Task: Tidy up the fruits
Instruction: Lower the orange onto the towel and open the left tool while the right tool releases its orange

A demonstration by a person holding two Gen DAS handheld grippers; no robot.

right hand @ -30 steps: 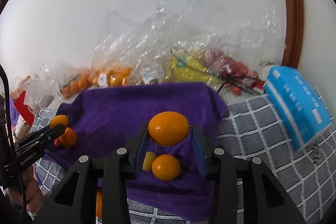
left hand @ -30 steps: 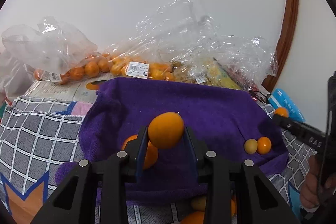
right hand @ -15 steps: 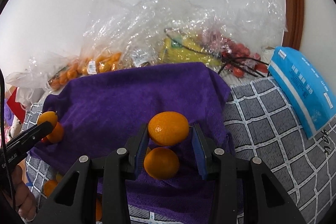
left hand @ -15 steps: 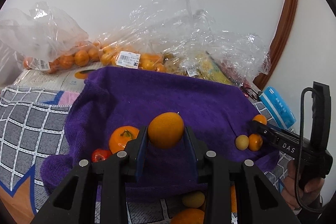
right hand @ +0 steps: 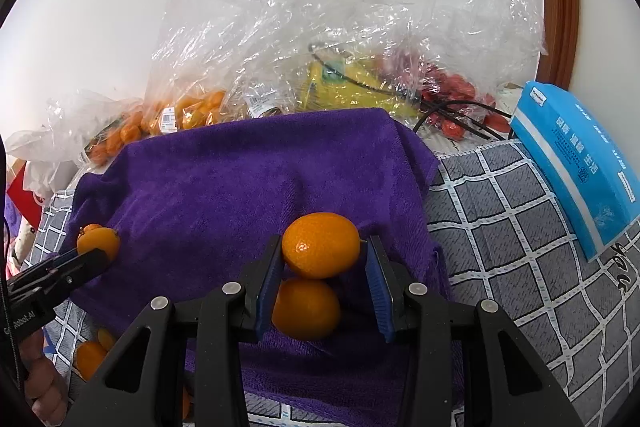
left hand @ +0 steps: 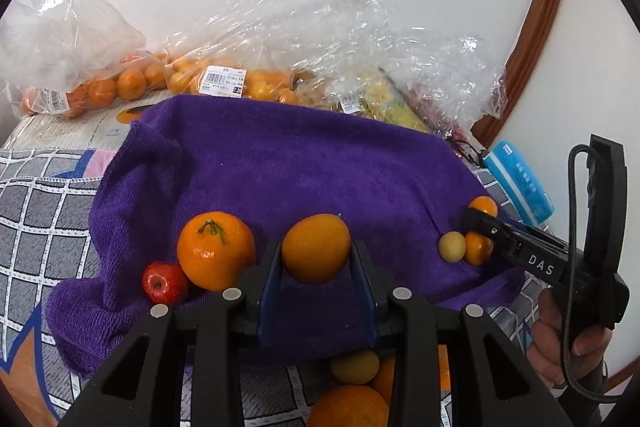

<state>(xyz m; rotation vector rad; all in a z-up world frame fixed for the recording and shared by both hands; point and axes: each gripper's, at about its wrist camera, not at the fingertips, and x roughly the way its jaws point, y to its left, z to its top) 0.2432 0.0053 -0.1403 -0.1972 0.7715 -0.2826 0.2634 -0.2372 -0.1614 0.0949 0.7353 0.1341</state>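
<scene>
Left hand-held gripper (left hand: 316, 267), nearly closed, clamps an orange (left hand: 316, 247) above the purple towel (left hand: 280, 167)'s near left. Right hand-held gripper (right hand: 322, 267) likewise clamps a second orange (right hand: 321, 245) over a third orange (right hand: 306, 308), near right.

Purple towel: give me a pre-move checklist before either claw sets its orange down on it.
1. Left claw grips its orange between both pads: ok.
2. Right claw grips its orange: ok.
3. Bare purple towel ahead of the left claw for a drop: ok.
4. Spot under the right claw free: not ok, another orange lies right beneath the held one.
5. Large stemmed orange and small red fruit clear of the left claw's path: cannot tell, they sit close beside its left finger.
</scene>
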